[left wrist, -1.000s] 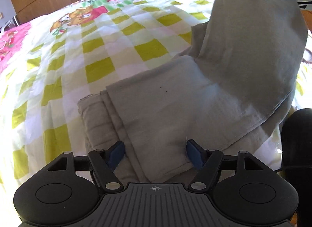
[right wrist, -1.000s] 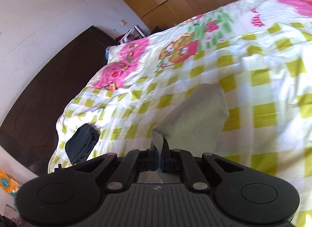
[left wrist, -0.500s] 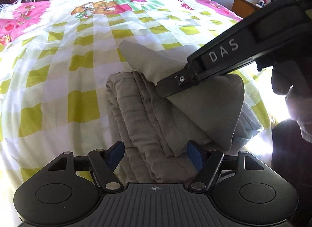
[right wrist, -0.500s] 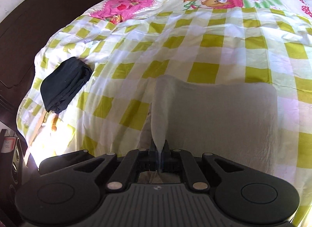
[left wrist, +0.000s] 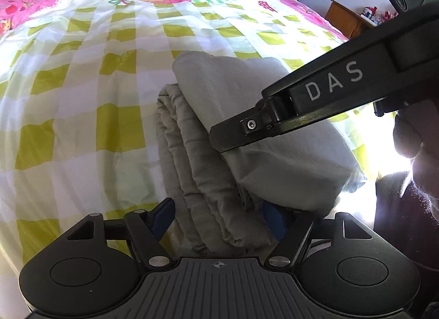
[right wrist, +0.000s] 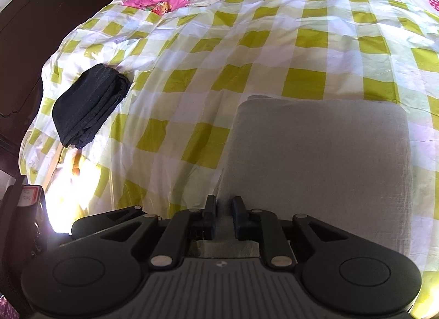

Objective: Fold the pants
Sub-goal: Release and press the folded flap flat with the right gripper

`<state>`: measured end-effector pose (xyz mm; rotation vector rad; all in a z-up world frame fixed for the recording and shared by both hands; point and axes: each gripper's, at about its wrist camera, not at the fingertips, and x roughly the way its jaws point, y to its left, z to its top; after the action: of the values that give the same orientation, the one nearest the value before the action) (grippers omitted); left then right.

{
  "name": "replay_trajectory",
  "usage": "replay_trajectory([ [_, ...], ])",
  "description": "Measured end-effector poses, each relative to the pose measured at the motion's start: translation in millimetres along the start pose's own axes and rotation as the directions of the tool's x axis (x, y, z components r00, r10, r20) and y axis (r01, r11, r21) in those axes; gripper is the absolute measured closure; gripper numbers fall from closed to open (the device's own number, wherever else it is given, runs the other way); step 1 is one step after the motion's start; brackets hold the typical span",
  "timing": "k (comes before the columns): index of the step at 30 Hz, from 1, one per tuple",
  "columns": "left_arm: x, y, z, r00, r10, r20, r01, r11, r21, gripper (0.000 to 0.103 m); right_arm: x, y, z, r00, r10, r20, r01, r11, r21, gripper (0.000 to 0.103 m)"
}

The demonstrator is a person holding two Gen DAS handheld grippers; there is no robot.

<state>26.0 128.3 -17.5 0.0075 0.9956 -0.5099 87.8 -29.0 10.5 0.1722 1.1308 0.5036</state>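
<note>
The folded grey-beige cloth pants (right wrist: 321, 160) are laid on the yellow-and-white checked bedsheet (right wrist: 247, 44), near its front edge. The right gripper (right wrist: 224, 206) is seen with jaws opening; pant fabric lies between them, its pads no longer pressing. The left gripper (left wrist: 219, 214) is held apart, straddling the layered pant edge without clamping. A folded black garment (right wrist: 87, 105) rests well apart, leftward.

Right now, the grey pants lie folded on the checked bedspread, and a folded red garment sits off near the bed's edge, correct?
Not quite: that garment is black, not red, as the right wrist view shows. The grey pants do lie folded on the checked bedspread.
</note>
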Motion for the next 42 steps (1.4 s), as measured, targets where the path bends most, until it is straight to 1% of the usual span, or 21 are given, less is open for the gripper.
replay_trajectory([
  [3, -11, 7, -8, 1.0, -0.003, 0.025, 0.003, 1.0, -0.015, 0.03, -5, -3, 5, 0.999, 0.052, -0.005, -0.052, 0.998, 0.021, 0.073],
  [4, -16, 11, -13, 0.999, -0.005, 0.032, 0.006, 1.0, -0.022, 0.03, -9, -2, 7, 0.999, 0.042, 0.008, -0.042, 0.999, 0.002, 0.073],
  [5, -21, 16, -17, 0.999, -0.006, 0.036, 0.008, 0.999, -0.032, 0.03, -12, -2, 10, 0.999, 0.022, 0.027, -0.021, 0.999, -0.03, 0.073],
  [8, -41, 25, -22, 0.998, -0.002, 0.056, 0.005, 0.998, -0.07, 0.03, -17, 1, 22, 0.991, -0.096, 0.095, 0.11, 0.982, -0.155, 0.072],
  [10, -56, 28, -20, 0.996, -0.021, 0.088, 0.03, 0.994, -0.102, 0.029, -15, -2, 32, 0.987, -0.117, 0.109, 0.138, 0.969, -0.203, 0.07],
  [13, -67, 24, -11, 0.989, -0.069, 0.134, 0.084, 0.99, -0.111, 0.025, -11, -3, 44, 0.986, -0.098, 0.132, 0.132, 0.95, -0.283, 0.062],
  [14, -66, 19, -8, 0.986, -0.085, 0.141, 0.099, 0.99, -0.1, 0.024, -10, -2, 48, 0.987, -0.083, 0.139, 0.125, 0.937, -0.327, 0.056],
  [15, -60, 15, -4, 0.985, -0.097, 0.139, 0.11, 0.99, -0.091, 0.022, -7, -1, 52, 0.988, -0.068, 0.135, 0.115, 0.918, -0.381, 0.051],
  [17, -45, 2, 2, 0.988, -0.095, 0.12, 0.105, 0.991, -0.079, 0.022, 0, -2, 60, 0.993, -0.027, 0.115, 0.077, 0.884, -0.461, 0.046],
  [19, -30, -5, 6, 0.99, -0.095, 0.099, 0.104, 0.991, -0.085, 0.022, 9, -8, 66, 0.998, 0.012, 0.065, 0.024, 0.856, -0.517, 0.045],
  [21, -17, -9, 11, 0.994, -0.083, 0.066, 0.09, 0.99, -0.112, 0.023, 19, -17, 72, 1.0, 0.026, 0.017, -0.013, 0.857, -0.515, 0.045],
  [23, -8, -13, 12, 0.997, -0.07, 0.042, 0.075, 0.99, -0.122, 0.025, 30, -27, 75, 1.0, 0.021, -0.018, -0.027, 0.872, -0.488, 0.047],
  [25, -5, -17, 13, 0.999, -0.029, 0.025, 0.031, 0.994, -0.108, 0.026, 34, -34, 74, 0.999, 0.028, -0.037, -0.042, 0.887, -0.461, 0.068],
  [26, -6, -17, 13, 0.999, -0.023, 0.022, 0.025, 0.994, -0.103, 0.028, 33, -39, 74, 0.998, 0.046, -0.037, -0.058, 0.897, -0.438, 0.084],
  [28, -9, -18, 13, 1.0, -0.014, 0.016, 0.016, 0.994, -0.111, 0.029, 25, -45, 72, 0.995, 0.097, -0.026, -0.1, 0.911, -0.401, 0.084],
  [31, -13, -21, 14, 0.999, 0.007, 0.031, -0.004, 0.994, -0.106, 0.029, 11, -47, 68, 0.992, 0.128, 0.02, -0.109, 0.912, -0.395, 0.084],
  [34, -16, -28, 16, 0.999, 0.004, 0.053, 0.002, 0.995, -0.103, 0.026, 3, -44, 66, 0.995, 0.095, 0.042, -0.071, 0.916, -0.394, 0.081],
  [36, -12, -33, 18, 0.999, 0.001, 0.051, 0.004, 0.995, -0.097, 0.026, -3, -40, 63, 0.995, 0.083, 0.053, -0.055, 0.912, -0.407, 0.072],
  [38, -5, -35, 20, 0.999, 0.007, 0.043, -0.002, 0.995, -0.099, 0.026, -8, -32, 57, 0.995, 0.093, 0.031, -0.071, 0.903, -0.424, 0.054],
  [40, -2, -35, 21, 0.999, 0.021, 0.034, -0.017, 0.994, -0.107, 0.028, -4, -22, 51, 0.994, 0.103, -0.024, -0.104, 0.906, -0.41, 0.052],
  [42, -6, -38, 20, 0.998, 0.021, 0.054, -0.015, 0.995, -0.098, 0.03, 5, -12, 45, 0.994, 0.081, -0.077, -0.105, 0.916, -0.388, 0.052],
])
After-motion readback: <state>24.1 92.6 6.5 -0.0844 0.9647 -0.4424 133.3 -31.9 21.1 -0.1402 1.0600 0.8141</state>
